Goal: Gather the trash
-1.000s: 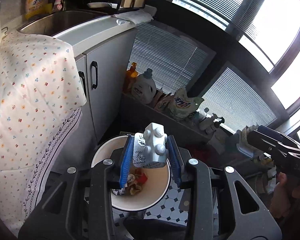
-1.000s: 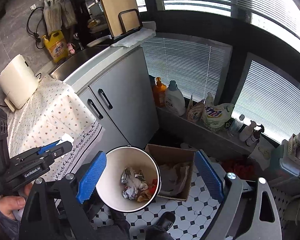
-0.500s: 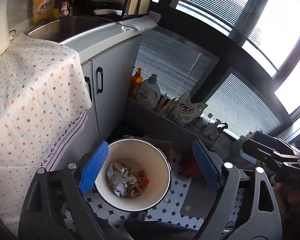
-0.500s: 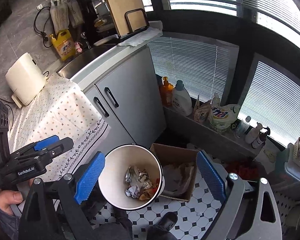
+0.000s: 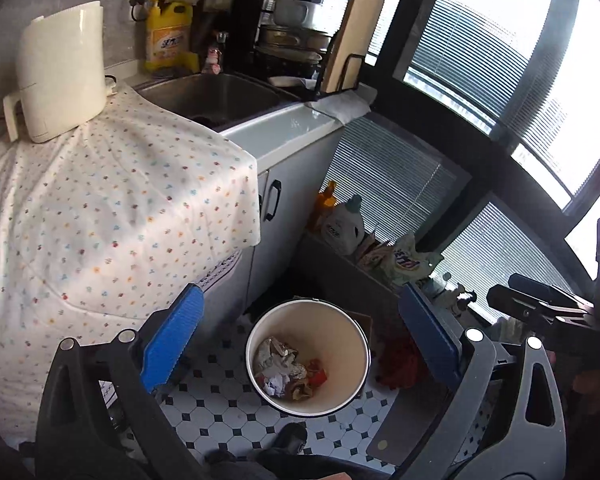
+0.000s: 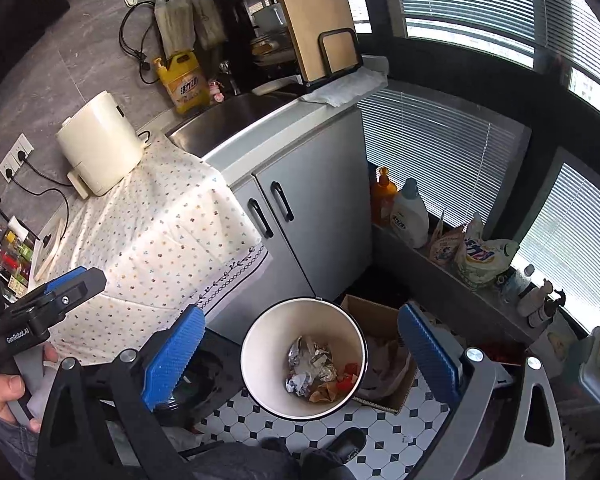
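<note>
Bin: white round trash bin (image 5: 308, 356) on the checkered floor (image 5: 228, 404), seen from above between the blue pads of both tools; it sits at about 6 o'clock from the cabinet doors (image 6: 300, 208).
Trash: crumpled foil, paper and red scraps (image 5: 288, 372) lie at the bottom of the bin, well below the rim.
Left gripper (image 5: 300, 340): jaws spread wide, nothing between the pads; it hangs above the bin.
Right gripper (image 6: 296, 356): jaws likewise spread wide and empty, also above the bin.
Neighbours: cardboard box (image 6: 384, 356) touches or nearly touches the bin at its 3 o'clock; the flowered cloth (image 5: 112, 216) drapes off the counter at 10 o'clock, with the white appliance (image 5: 60, 68) on top.
Stage, as I judge it: both tools are free, so a further piece must be found; none shows plainly on the cloth or floor.
Risk: reaching toward 10 o'clock, a finger could snag the cloth's hanging edge and drag the appliance with it.
Risk: a low swing could clip the rim and tip the bin, spilling its contents.
Risk: both tools share the same space above the bin and might knock together.
</note>
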{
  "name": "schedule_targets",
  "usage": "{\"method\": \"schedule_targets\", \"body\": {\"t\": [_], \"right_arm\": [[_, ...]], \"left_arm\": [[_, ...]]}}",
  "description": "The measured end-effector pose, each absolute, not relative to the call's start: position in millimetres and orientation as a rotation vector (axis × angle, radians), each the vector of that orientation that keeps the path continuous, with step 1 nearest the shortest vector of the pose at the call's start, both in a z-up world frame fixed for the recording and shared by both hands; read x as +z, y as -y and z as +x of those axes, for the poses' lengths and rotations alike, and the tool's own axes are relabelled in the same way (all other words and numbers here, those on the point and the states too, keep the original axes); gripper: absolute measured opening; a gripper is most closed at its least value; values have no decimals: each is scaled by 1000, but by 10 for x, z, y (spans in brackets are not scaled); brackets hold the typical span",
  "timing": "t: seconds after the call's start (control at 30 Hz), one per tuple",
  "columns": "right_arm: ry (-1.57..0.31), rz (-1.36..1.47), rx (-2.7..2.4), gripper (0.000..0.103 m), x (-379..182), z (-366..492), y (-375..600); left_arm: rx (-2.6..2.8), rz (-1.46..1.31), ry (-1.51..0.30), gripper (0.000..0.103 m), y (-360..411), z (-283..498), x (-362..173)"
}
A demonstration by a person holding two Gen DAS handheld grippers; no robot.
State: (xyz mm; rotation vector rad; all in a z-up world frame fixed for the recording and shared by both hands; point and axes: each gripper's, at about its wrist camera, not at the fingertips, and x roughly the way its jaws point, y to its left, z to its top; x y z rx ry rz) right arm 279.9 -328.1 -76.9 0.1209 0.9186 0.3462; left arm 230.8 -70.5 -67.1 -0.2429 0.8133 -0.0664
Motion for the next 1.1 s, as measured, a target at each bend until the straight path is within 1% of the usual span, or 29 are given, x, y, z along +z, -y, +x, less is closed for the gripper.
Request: {"method": "schedule_targets", "body": {"t": [0.27,0.63,1.1], "right_arm": [[-834,96,397,95,-343,2534,2866],[-751,77,429,95,38,1876,2406],[-673,36,485,95,67,1012,2113]], "left_arm": [[-13,-252,-727,97,273,1877,-335],[58,-238,-648,97,-62,1107,-20],[129,-230,-588,97,-207,233,44]]}}
